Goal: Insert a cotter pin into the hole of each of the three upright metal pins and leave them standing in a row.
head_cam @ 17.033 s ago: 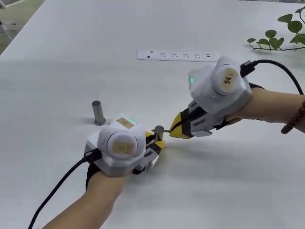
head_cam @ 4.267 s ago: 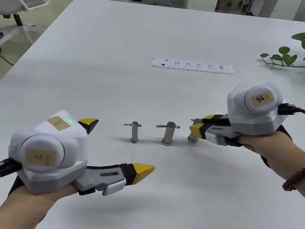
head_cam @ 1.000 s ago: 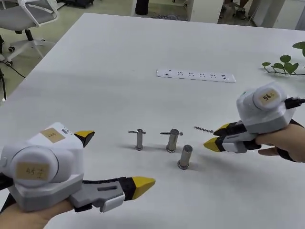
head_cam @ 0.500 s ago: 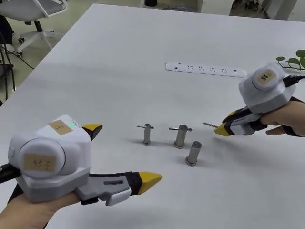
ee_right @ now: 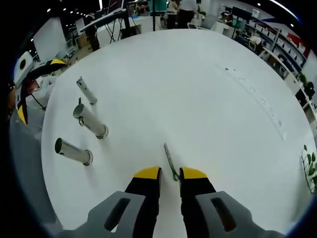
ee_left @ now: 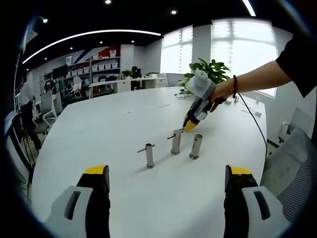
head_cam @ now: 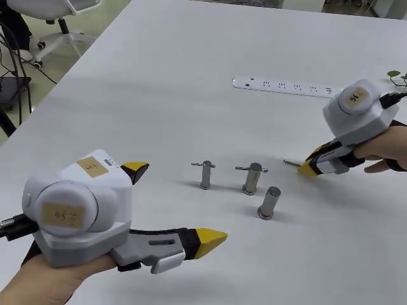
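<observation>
Three upright metal pins stand mid-table. The left pin [head_cam: 205, 175] and the middle pin [head_cam: 252, 178] each carry a cotter pin through the top. The third pin [head_cam: 269, 203] is bare and stands nearer me, out of line. A loose cotter pin [head_cam: 291, 163] lies on the table to their right. My right gripper [head_cam: 308, 169] sits low at that pin's end. In the right gripper view, its jaws [ee_right: 170, 173] stand slightly apart around the pin's looped end [ee_right: 172, 161]. My left gripper [head_cam: 175, 203] hovers wide open at the near left, holding nothing.
A white power strip [head_cam: 286, 87] lies across the far side of the table. A leafy plant [head_cam: 397, 75] is at the far right edge. An office chair [head_cam: 57, 13] stands on the floor beyond the table's left edge.
My right gripper has moved right and down onto the loose cotter pin, which has stayed where it lay. The left gripper stays open in place. The head camera has shifted.
</observation>
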A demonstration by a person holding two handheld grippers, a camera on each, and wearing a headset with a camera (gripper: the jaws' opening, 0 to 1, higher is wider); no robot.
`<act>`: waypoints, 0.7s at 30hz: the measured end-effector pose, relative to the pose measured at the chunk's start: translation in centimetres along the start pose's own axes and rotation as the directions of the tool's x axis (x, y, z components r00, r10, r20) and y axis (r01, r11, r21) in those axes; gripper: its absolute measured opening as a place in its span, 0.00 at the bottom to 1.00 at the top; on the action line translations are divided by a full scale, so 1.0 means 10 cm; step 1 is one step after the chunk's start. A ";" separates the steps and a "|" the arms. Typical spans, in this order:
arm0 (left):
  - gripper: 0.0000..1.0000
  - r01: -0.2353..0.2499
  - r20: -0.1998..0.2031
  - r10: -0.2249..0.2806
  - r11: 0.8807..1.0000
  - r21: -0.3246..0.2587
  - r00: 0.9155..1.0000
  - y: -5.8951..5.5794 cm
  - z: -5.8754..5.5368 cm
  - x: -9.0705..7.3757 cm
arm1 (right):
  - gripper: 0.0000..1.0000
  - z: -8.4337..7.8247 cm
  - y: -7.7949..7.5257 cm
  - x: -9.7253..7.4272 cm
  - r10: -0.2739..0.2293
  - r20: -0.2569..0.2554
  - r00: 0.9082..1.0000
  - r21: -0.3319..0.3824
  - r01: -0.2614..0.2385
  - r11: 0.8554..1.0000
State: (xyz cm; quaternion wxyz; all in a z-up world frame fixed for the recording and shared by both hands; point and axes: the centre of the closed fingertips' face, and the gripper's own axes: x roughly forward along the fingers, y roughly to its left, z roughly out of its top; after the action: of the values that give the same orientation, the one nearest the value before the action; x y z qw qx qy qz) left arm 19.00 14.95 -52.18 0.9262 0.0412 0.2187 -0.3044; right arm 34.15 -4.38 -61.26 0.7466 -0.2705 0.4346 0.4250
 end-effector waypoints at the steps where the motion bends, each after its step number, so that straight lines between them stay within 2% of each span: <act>1: 0.96 0.000 -0.001 0.000 1.000 0.000 1.000 0.00 0.00 0.00 | 0.09 0.00 0.00 0.00 0.000 0.000 1.000 0.000 0.000 1.000; 11: 0.95 -0.001 -0.012 0.001 1.000 0.002 1.000 0.00 -0.02 -0.01 | 0.00 0.00 -0.07 0.02 -0.012 -0.034 0.999 -0.035 0.010 0.999; 17: 0.93 0.009 -0.020 -0.009 1.000 0.001 1.000 -0.01 -0.03 -0.02 | 0.00 -0.04 -0.05 -0.01 -0.029 -0.079 0.996 -0.146 0.017 0.989; 21: 0.92 0.011 -0.025 -0.011 1.000 0.002 1.000 -0.02 -0.04 -0.02 | 0.00 -0.02 -0.01 -0.02 -0.041 -0.091 0.995 -0.160 0.026 0.987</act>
State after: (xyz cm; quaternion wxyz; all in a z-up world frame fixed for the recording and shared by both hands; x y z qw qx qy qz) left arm 18.61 14.99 -52.43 0.9217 0.0448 0.2300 -0.3093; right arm 34.11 -4.68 -61.20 0.7083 -0.3559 0.4296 0.4325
